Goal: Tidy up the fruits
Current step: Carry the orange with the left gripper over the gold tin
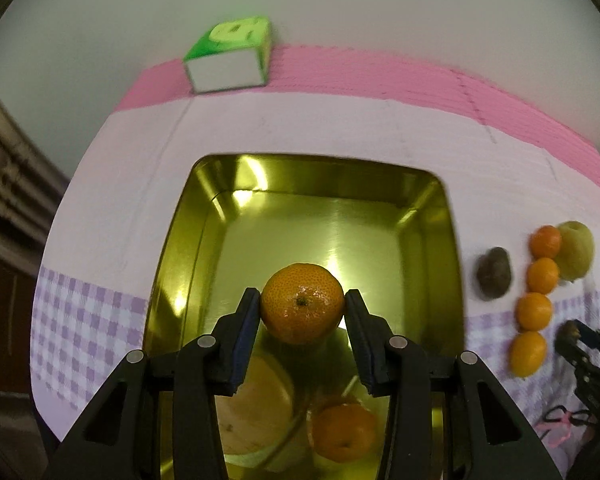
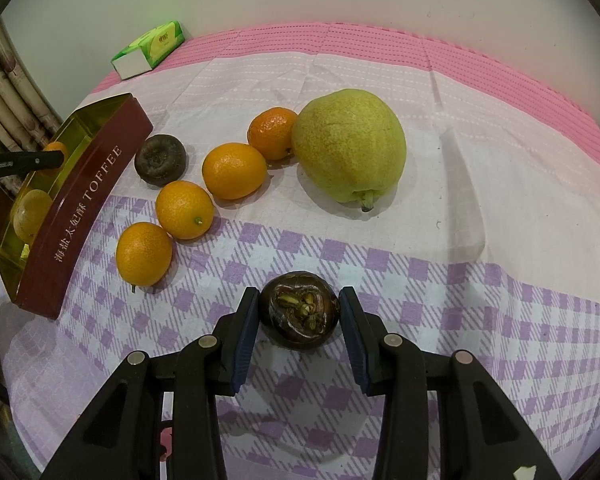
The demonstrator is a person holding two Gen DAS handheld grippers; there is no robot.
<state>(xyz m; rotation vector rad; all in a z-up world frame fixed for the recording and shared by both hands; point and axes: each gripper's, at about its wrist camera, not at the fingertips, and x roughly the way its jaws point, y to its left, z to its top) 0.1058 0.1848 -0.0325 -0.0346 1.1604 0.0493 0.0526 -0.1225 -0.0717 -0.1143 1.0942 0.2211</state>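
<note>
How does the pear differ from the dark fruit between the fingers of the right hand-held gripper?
The pear is yellow-green and by far the larger; the dark fruit is brown-black and small. The pear lies free on the cloth with its stem toward the camera, touching an orange fruit; the dark fruit sits between the fingers of the right hand-held gripper, apart from the other fruit. Both are outside the tin.

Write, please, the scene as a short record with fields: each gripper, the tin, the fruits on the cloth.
left gripper: shut on a mandarin, above the tin
right gripper: around a dark water chestnut; contact unclear
tin: gold inside, fruit already in it
cloth: pear, four orange fruits, second chestnut
behind: tissue pack
</note>
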